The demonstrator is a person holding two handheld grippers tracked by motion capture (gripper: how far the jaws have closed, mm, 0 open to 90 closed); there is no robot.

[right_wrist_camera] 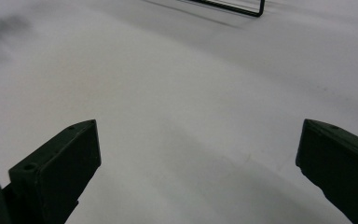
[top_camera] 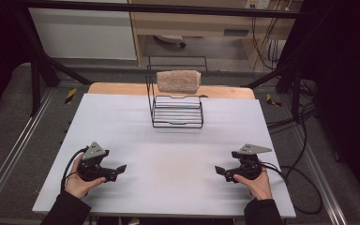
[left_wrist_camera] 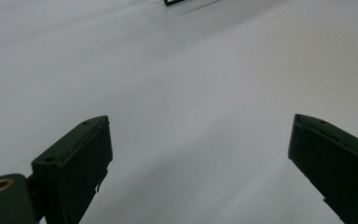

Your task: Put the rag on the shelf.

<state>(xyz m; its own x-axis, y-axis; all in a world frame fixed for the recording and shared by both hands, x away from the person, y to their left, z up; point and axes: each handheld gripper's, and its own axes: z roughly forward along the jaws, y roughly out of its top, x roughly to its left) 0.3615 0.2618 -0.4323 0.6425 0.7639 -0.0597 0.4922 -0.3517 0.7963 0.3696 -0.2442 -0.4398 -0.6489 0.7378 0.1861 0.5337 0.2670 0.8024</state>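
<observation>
At the far middle of the white counter [top_camera: 122, 122], a folded beige terry towel [top_camera: 178, 80] drapes over a black wire rack [top_camera: 177, 112]. It looks soft, light and floppy, best pinched at a thick folded edge. Left gripper [top_camera: 122, 168] and right gripper [top_camera: 217, 169] rest near, jaws wide apart, empty.

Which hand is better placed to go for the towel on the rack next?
Neither clearly; slightly the right. The towel hangs on the wire rack at the table's far middle. Both tools, left and right, are open, empty and near the front edge. The towel sits a touch right of centre.
</observation>
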